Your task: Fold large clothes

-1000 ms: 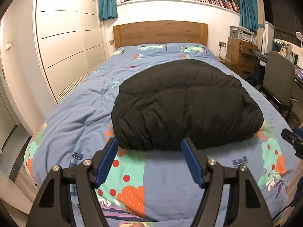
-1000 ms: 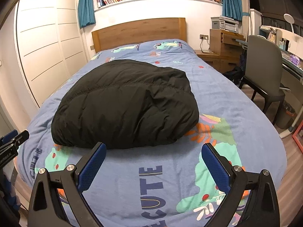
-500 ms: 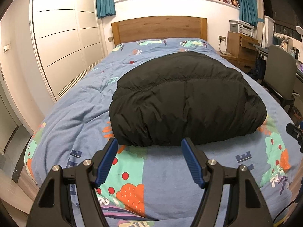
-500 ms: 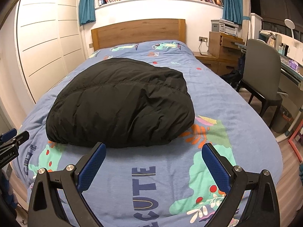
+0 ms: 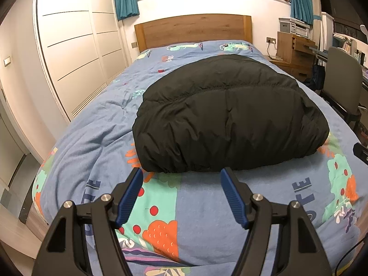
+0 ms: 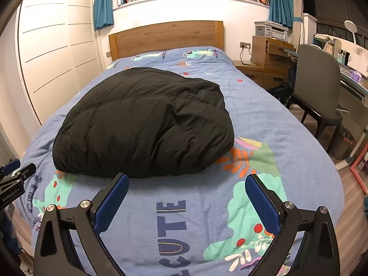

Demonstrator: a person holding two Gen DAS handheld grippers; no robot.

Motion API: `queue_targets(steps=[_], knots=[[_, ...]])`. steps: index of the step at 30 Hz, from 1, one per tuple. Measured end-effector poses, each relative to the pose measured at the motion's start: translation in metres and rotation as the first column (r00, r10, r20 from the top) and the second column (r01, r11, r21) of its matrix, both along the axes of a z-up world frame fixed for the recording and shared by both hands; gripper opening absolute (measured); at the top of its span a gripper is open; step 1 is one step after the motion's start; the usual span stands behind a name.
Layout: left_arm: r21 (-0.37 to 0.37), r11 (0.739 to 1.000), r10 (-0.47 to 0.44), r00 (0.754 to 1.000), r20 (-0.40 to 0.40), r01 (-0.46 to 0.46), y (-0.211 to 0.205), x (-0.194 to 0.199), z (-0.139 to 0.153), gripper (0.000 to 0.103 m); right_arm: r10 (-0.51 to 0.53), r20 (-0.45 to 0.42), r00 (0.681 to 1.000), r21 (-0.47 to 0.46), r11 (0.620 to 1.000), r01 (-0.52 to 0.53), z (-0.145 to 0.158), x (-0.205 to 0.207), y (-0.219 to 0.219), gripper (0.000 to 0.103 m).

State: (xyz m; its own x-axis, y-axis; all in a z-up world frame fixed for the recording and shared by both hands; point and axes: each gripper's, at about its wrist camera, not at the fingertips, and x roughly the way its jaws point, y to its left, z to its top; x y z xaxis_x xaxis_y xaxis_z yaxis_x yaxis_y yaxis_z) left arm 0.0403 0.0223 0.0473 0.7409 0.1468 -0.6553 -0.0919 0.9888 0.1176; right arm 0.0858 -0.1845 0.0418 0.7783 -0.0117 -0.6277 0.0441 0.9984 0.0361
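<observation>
A black puffy jacket (image 5: 225, 115) lies folded into a thick bundle in the middle of the bed (image 5: 96, 138), also seen in the right wrist view as the jacket (image 6: 142, 124). My left gripper (image 5: 181, 174) hovers open just short of the bundle's near edge, nothing between its blue pads. My right gripper (image 6: 186, 180) stands wide open over the blue cover (image 6: 174, 188) in front of the jacket's right half, empty. Part of the left gripper (image 6: 13, 179) shows at the left edge of the right wrist view.
White wardrobe doors (image 5: 76, 53) run along the left of the bed. A wooden headboard (image 5: 193, 31) stands behind. On the right are a nightstand (image 6: 269, 55), a grey chair (image 6: 319, 89) and a desk. Wooden floor lies at the bed's right foot corner.
Both views have tilted slightly, showing more of the bookshelf at the top. The jacket lies unchanged and both grippers stay open.
</observation>
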Motion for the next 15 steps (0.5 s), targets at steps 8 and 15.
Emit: queue_targets(steps=[8, 15], knots=[[0.01, 1.0, 0.006, 1.0, 0.005, -0.006, 0.0011, -0.0009, -0.0015, 0.068, 0.0, 0.002, 1.0, -0.005, 1.0, 0.0, -0.0006, 0.0001, 0.0008, 0.1], [0.006, 1.0, 0.009, 1.0, 0.008, -0.009, 0.0029, -0.0017, -0.0012, 0.068, 0.001, 0.001, 1.0, -0.012, 1.0, -0.001, -0.0015, -0.0004, 0.0027, 0.1]])
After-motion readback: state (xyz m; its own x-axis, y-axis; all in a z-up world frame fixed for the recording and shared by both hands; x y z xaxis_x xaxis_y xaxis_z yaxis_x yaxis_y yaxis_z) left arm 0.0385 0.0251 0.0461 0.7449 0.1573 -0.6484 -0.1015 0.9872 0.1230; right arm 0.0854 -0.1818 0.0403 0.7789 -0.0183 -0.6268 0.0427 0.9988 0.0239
